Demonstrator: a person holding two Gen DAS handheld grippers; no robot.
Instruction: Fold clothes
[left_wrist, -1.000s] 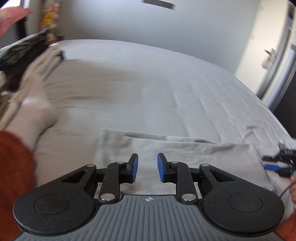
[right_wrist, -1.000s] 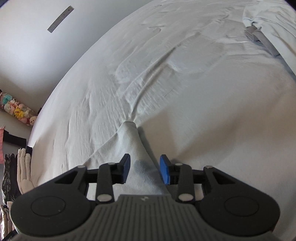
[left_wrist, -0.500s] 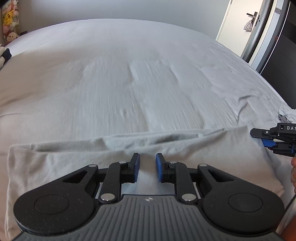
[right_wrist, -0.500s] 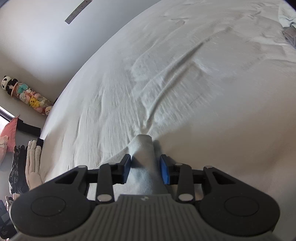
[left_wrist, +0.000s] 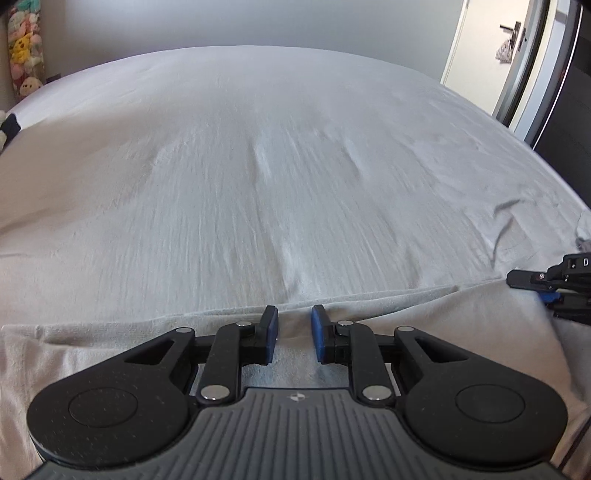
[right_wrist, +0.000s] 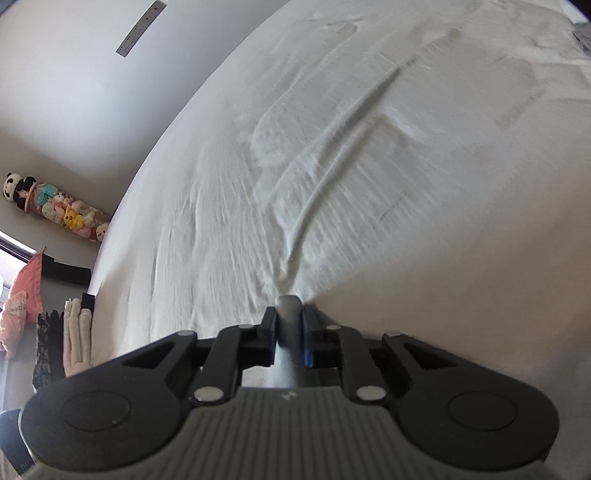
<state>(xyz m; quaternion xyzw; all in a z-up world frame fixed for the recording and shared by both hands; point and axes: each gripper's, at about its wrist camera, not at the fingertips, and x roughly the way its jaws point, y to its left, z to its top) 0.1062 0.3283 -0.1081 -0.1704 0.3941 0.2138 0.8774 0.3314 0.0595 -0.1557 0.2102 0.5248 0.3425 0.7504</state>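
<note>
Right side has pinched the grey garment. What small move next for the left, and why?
Probably close the left gripper on the grey garment. Its jaws stand apart over the folded edge, while the right gripper has just closed on a pinch of cloth; both ends need holding.

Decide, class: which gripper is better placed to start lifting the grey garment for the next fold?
Probably the right gripper: its jaws have just closed, pinching the garment. The left gripper stands open over the fabric, gripping nothing.
</note>
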